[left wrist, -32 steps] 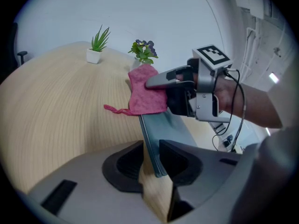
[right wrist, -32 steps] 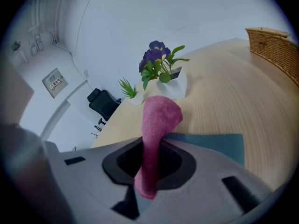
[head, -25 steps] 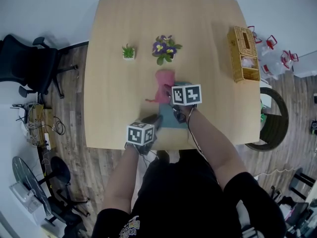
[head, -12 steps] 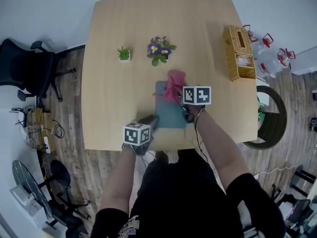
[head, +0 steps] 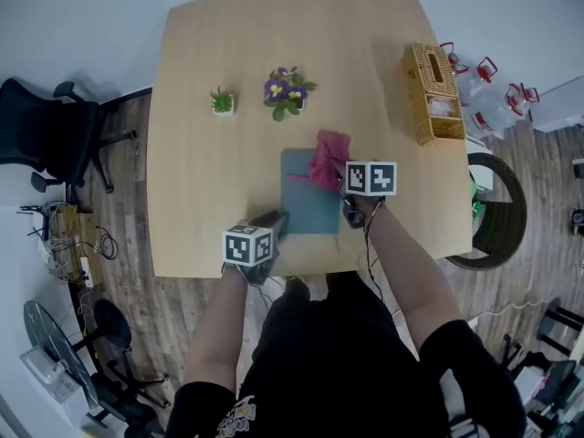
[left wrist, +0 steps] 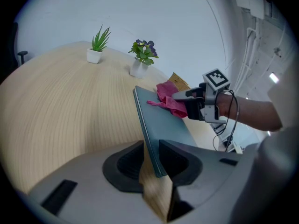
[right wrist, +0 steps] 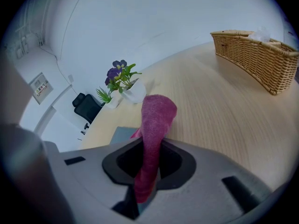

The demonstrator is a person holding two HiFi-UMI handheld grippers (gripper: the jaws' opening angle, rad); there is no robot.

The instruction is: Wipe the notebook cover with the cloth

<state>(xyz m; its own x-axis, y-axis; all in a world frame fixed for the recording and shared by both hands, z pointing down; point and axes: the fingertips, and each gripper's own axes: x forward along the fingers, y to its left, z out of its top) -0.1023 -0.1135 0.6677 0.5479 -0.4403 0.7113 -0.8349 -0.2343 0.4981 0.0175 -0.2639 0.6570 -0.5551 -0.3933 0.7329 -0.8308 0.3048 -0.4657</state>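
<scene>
A grey-blue notebook (head: 308, 206) lies flat on the wooden table (head: 205, 185), near its front edge. My left gripper (head: 276, 224) is shut on the notebook's near left corner, and the cover edge (left wrist: 148, 146) runs between its jaws. My right gripper (head: 344, 182) is shut on a pink cloth (head: 328, 161), which drapes over the notebook's far right corner. In the right gripper view the cloth (right wrist: 154, 125) stands up out of the jaws, with a bit of the notebook (right wrist: 121, 135) to its left. The left gripper view shows the cloth (left wrist: 169, 99) on the cover beside the right gripper (left wrist: 194, 105).
A wicker basket (head: 432, 94) stands at the table's right edge. A potted purple flower (head: 286, 89) and a small green plant (head: 222, 101) sit beyond the notebook. Office chairs (head: 55, 135) stand on the floor at the left.
My right gripper has carried the cloth rightward across the notebook's far end, uncovering more of the cover. The left gripper has kept its hold on the corner.
</scene>
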